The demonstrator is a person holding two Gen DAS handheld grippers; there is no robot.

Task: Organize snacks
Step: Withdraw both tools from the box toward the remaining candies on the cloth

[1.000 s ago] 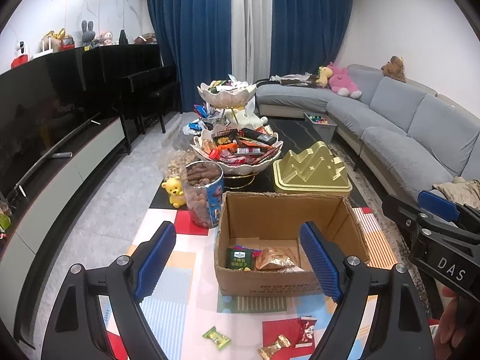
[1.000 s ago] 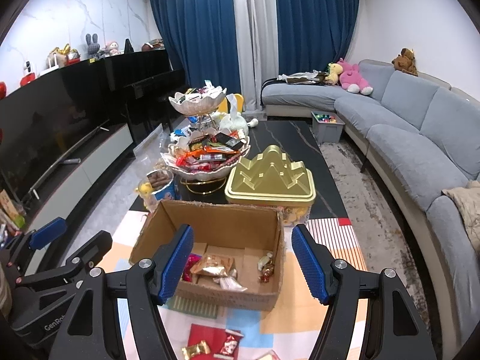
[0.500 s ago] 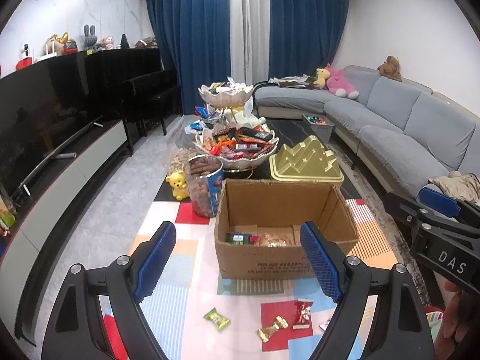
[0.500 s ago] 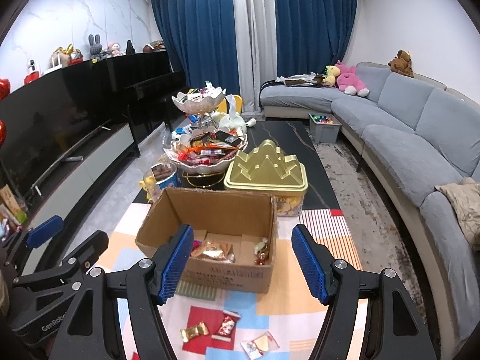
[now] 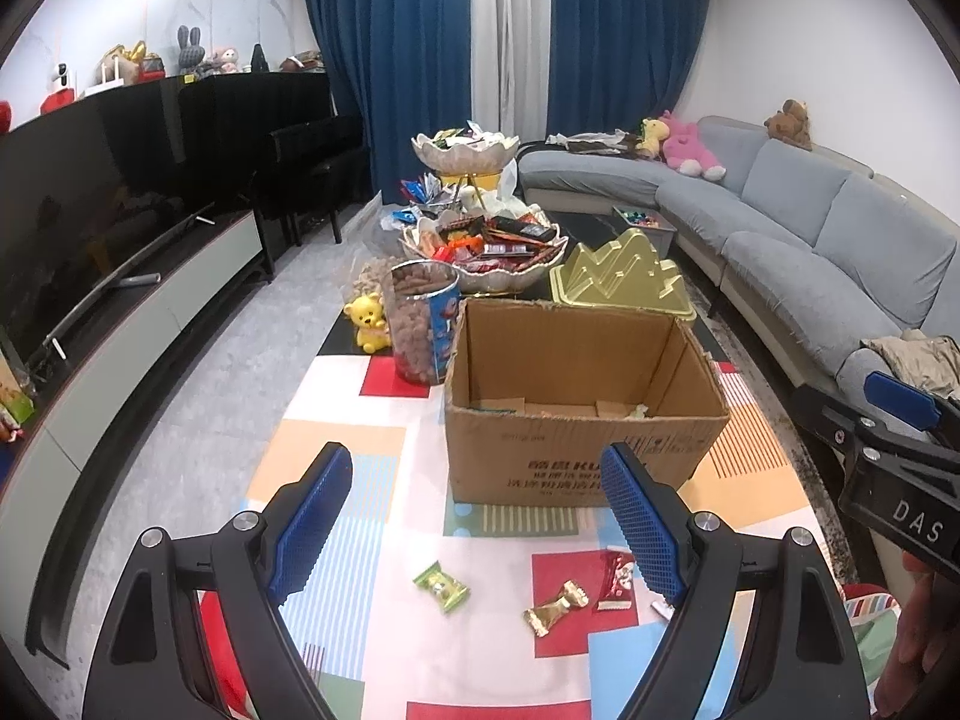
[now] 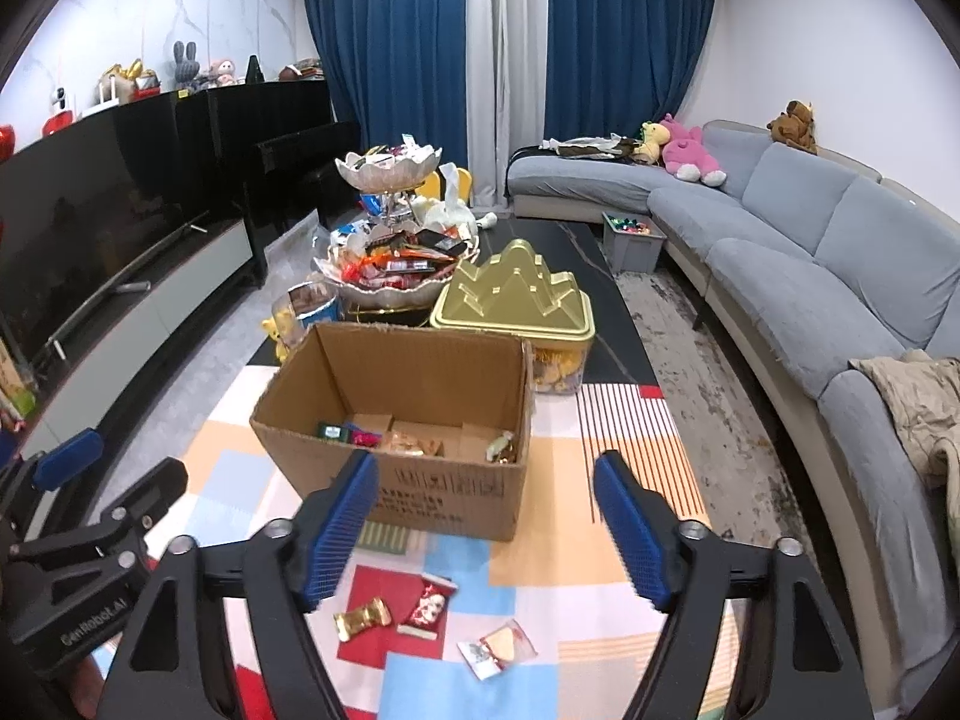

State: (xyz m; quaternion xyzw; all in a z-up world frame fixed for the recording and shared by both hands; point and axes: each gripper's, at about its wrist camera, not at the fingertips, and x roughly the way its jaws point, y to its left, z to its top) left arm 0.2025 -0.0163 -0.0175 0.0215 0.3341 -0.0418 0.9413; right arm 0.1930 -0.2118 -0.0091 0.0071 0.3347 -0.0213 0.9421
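An open cardboard box (image 5: 585, 402) (image 6: 414, 426) stands on the colourful checked mat; several snack packets lie inside it. Loose snacks lie on the mat in front of it: a green candy (image 5: 441, 585), a gold candy (image 5: 555, 606) (image 6: 362, 617), a red packet (image 5: 617, 581) (image 6: 429, 606) and a clear packet (image 6: 497, 650). My left gripper (image 5: 474, 516) is open and empty, above the mat before the box. My right gripper (image 6: 486, 525) is open and empty, to the right of the left one.
Behind the box stand a jar of brown snacks (image 5: 420, 321), a yellow bear figure (image 5: 369, 321), a tiered snack bowl (image 5: 486, 258) and a gold mountain-shaped tin (image 5: 621, 282) (image 6: 516, 294). A grey sofa (image 6: 810, 252) runs along the right, a TV console (image 5: 120, 312) along the left.
Both grippers have pulled back and dropped lower away from the box. More of the mat and the loose candies in front of the box have come into view. The jaws stay open.
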